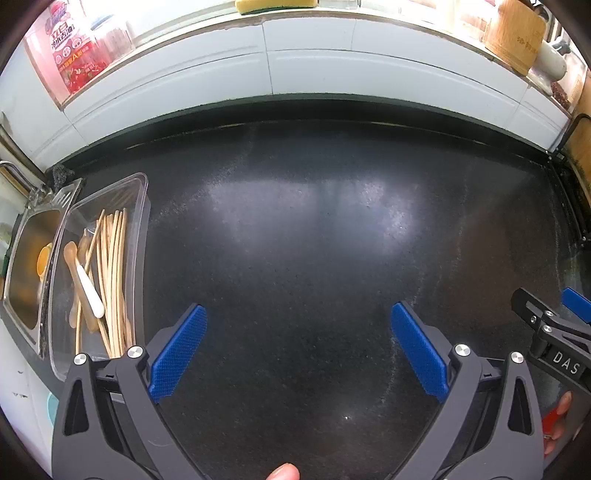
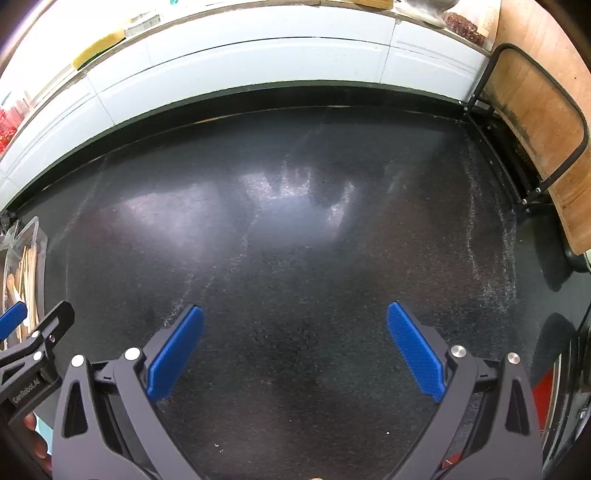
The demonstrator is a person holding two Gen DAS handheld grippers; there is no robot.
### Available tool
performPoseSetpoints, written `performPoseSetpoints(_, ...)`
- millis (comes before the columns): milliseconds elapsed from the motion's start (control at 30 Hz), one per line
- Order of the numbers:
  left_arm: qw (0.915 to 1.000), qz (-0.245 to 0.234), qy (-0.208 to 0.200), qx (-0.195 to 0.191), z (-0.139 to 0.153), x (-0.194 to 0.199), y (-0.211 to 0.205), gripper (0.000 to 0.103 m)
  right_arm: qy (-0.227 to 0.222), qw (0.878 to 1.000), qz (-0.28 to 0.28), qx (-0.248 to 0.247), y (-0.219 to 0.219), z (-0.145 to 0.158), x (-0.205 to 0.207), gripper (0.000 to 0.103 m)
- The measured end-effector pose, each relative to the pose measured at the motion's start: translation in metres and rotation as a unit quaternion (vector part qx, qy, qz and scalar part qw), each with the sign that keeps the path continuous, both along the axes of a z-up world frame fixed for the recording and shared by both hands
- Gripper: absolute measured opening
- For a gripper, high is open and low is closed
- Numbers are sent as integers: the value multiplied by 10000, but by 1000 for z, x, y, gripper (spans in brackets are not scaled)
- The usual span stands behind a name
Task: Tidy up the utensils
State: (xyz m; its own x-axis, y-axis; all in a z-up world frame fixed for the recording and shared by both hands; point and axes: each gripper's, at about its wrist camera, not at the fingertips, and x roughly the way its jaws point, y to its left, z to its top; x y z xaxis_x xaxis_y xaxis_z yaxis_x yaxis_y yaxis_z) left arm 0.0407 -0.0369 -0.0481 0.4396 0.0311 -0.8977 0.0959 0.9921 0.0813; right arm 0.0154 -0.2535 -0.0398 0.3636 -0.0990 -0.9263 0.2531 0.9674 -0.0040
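A clear plastic tray (image 1: 142,206) lies on the black counter (image 1: 314,240) at the left, holding several wooden chopsticks (image 1: 112,273), wooden spoons (image 1: 72,258) and a white-handled utensil (image 1: 90,291). My left gripper (image 1: 297,349) is open and empty, low over the bare counter to the right of the tray. My right gripper (image 2: 295,349) is open and empty over the counter (image 2: 295,229) further right; the tray (image 2: 35,236) with its chopsticks (image 2: 27,280) shows at its left edge. Each gripper shows at the edge of the other's view.
A steel sink (image 1: 27,266) with an orange item sits left of the tray. A white tiled wall (image 1: 314,62) runs along the back, with a sponge (image 1: 275,5) and a wooden block (image 1: 513,35) on the ledge. A wooden cutting board (image 2: 543,122) in a black rack stands at the right.
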Motion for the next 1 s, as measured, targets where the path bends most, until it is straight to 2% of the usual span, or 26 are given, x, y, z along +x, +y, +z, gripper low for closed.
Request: performPoseSetpoints(1000,9999,49,91,-92,-3,-5,-3,97,29,10000,2,-25,-1,-1,-5,96)
